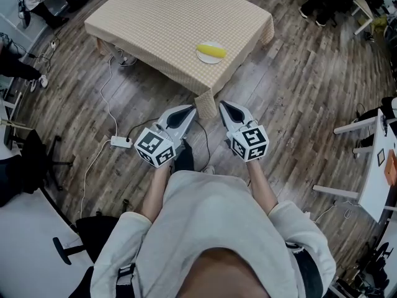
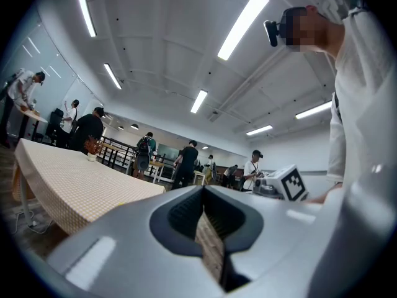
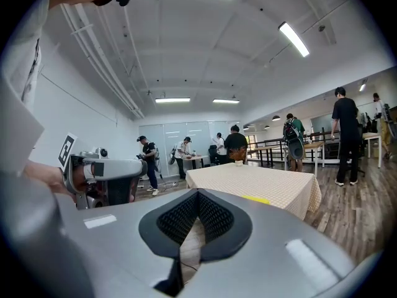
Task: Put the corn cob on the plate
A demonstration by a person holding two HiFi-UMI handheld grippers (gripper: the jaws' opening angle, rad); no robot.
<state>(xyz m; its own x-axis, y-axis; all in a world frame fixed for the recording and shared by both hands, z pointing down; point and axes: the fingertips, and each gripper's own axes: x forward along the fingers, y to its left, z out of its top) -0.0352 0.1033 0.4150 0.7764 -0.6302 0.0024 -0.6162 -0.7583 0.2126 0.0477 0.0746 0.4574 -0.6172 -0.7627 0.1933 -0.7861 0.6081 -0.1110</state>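
A grey-brown wood-plank floor (image 1: pixel 298 104) runs through a large open room. A counter (image 1: pixel 167 17) under a beige checked cloth stands in the middle, with a white power strip (image 1: pixel 121 143) and its cable on the floor nearby. White desks (image 1: pixel 378 166) line the right side. Long strip lights (image 2: pixel 243 25) cross the white ceiling (image 3: pixel 186 54).

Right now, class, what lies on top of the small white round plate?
A yellow corn cob lies across the white round plate. The plate's surface beneath the cob is hidden.
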